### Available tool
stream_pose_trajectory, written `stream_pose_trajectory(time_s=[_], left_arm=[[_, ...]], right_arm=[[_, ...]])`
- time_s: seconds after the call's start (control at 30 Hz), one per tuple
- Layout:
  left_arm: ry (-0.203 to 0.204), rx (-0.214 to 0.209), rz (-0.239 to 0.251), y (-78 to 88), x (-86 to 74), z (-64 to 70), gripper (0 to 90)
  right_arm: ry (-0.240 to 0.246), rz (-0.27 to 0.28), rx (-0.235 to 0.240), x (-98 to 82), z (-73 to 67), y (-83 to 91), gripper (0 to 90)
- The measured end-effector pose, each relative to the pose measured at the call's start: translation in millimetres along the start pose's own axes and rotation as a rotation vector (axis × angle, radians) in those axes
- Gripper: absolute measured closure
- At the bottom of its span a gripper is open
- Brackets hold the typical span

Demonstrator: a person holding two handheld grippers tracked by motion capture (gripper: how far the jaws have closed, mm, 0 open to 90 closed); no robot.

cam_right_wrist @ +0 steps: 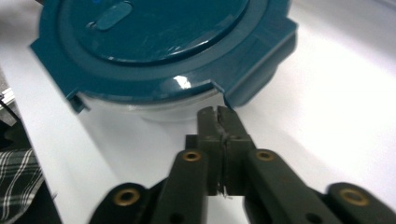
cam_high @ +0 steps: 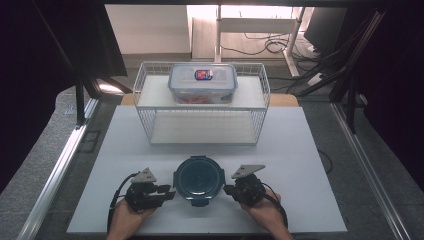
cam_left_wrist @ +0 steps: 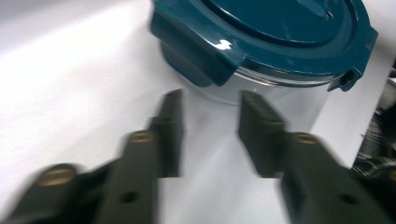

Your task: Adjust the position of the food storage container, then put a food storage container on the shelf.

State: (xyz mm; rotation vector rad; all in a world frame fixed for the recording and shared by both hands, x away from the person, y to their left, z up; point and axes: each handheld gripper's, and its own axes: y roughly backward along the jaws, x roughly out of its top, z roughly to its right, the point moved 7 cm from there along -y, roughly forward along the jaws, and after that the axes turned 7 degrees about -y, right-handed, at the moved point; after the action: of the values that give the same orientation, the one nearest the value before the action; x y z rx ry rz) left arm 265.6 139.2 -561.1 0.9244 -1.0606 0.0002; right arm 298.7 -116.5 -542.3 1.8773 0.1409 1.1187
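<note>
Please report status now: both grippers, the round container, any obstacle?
Left hand-held gripper open, empty. Right hand-held gripper shut, empty, tips at lid clip. Round container lidded between them. No obstacle.

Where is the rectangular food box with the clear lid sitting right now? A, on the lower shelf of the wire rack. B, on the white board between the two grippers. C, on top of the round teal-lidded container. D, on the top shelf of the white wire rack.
D: the rectangular food box rests on the upper level of the wire rack, behind the round teal-lidded container.
</note>
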Motion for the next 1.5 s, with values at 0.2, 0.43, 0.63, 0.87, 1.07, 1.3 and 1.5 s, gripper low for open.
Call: stream_pose_trajectory(time_s=[0.2,0.43,0.63,0.87,1.07,1.3,1.5], left_arm=[[0.016,0.01,0.041,12.8,-5.5,-2.3,23.5],[-0.048,0.011,0.037,9.5,-13.0,1.1,1.6],[-0.056,0.03,0.069,9.9,-11.7,-3.3,1.6],[-0.046,0.03,0.081,6.8,-7.8,-6.3,1.1],[-0.044,0.017,0.069,3.4,2.9,-4.4,1.8],[-0.008,-0.031,0.093,2.7,22.0,-3.3,2.1],[0.005,-0.051,0.055,-9.5,32.7,-7.5,3.2]], right_arm=[[-0.002,0.059,-0.003,-10.4,13.1,16.0,42.4],[-0.018,0.114,0.011,-12.5,19.4,13.0,3.9],[-0.006,0.112,0.033,-10.8,15.0,11.5,1.7],[0.006,0.142,0.046,-1.6,16.0,12.1,0.8],[-0.01,0.139,0.054,7.3,12.4,8.4,0.9],[-0.094,0.11,0.119,19.9,8.6,4.9,0.5],[-0.136,0.069,0.122,34.0,10.1,-2.7,6.6]])
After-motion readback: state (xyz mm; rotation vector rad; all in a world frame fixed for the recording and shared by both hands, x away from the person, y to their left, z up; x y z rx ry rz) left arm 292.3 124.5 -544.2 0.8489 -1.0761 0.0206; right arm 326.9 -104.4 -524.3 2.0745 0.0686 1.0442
